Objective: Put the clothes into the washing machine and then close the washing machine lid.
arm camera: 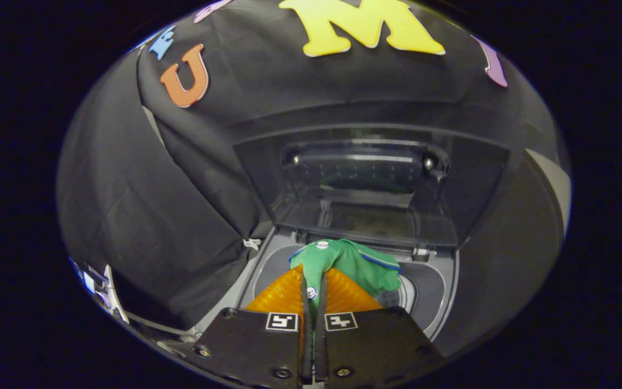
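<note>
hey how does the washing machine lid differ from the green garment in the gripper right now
The washing machine lid is rigid, dark and see-through; the green garment is soft, bright and crumpled. The lid stands raised open behind the tub opening, untouched; the garment is pinched between the fingers of the gripper, which is shut on it, and hangs over that opening. The lid is far broader than the bunched garment. Both lie just beyond the fingers.

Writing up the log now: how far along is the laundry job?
Done: the green garment is picked up, pinched between the shut tongs. In hand: it hangs over the washing machine's open tub, not yet released. Left: drop it in, then close the lid, which stands raised behind.
</note>
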A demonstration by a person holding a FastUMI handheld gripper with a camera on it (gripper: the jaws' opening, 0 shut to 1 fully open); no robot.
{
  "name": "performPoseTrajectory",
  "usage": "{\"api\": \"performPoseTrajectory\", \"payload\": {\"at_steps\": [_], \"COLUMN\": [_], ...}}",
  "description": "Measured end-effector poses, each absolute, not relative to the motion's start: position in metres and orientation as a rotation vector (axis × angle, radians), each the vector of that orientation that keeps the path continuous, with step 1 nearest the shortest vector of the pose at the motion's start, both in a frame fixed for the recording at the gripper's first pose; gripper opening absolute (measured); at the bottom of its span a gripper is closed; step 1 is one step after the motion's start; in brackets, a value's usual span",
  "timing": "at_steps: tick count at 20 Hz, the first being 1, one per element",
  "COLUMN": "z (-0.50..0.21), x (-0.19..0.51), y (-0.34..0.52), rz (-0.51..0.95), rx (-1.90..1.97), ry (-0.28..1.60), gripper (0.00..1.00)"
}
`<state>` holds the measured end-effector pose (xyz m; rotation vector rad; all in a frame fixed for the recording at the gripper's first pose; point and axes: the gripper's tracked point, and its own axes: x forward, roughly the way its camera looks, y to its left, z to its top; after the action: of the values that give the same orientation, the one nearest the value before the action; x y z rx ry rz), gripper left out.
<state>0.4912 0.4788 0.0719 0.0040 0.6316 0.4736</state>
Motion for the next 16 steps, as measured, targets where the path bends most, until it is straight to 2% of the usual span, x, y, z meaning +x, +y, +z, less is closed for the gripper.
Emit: {"api": "performPoseTrajectory", "payload": {"at_steps": [9, 16], "z": [-0.016, -0.024], "x": [0.509, 0.509], "y": [0.469, 0.469], "rz": [0.343, 0.306], "rx": [0.057, 0.039], "ry": [0.879, 0.907], "gripper": [0.05, 0.05]}}
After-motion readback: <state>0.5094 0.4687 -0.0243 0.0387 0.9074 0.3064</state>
